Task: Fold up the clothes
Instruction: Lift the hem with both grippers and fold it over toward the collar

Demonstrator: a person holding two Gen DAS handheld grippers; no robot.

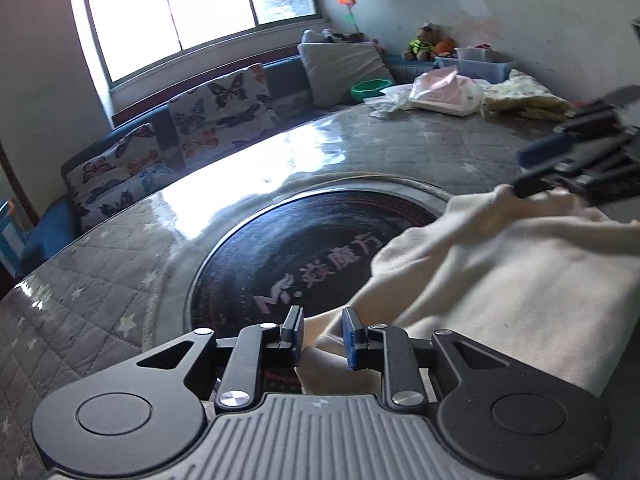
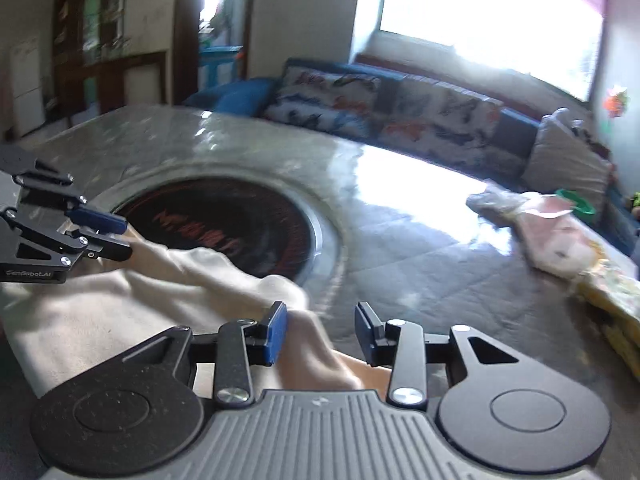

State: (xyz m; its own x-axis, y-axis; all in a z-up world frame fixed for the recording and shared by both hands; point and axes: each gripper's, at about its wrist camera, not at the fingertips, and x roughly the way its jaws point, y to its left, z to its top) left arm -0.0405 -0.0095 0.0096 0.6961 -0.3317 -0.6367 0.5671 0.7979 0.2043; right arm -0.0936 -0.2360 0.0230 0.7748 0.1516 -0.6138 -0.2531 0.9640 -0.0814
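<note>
cream garment (image 1: 500, 280) spread on quilted table (image 1: 100, 280) partly over black round cooktop (image 1: 280, 248), left gripper (image 1: 322, 330) jaws parted, cloth edge loose between pads, right gripper (image 2: 322, 330) released too, fabric lying slack between its fingers

Soft matt cream garment (image 1: 500, 272), glossy quilted tabletop (image 1: 248, 172)

Cream garment (image 1: 500, 280) lies rumpled on the quilted table (image 1: 80, 300), overlapping its dark round inset (image 1: 288, 240).

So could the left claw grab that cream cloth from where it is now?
Probably yes: the cream cloth already lies between the open jaws of the left claw, with nothing in the way.
</note>
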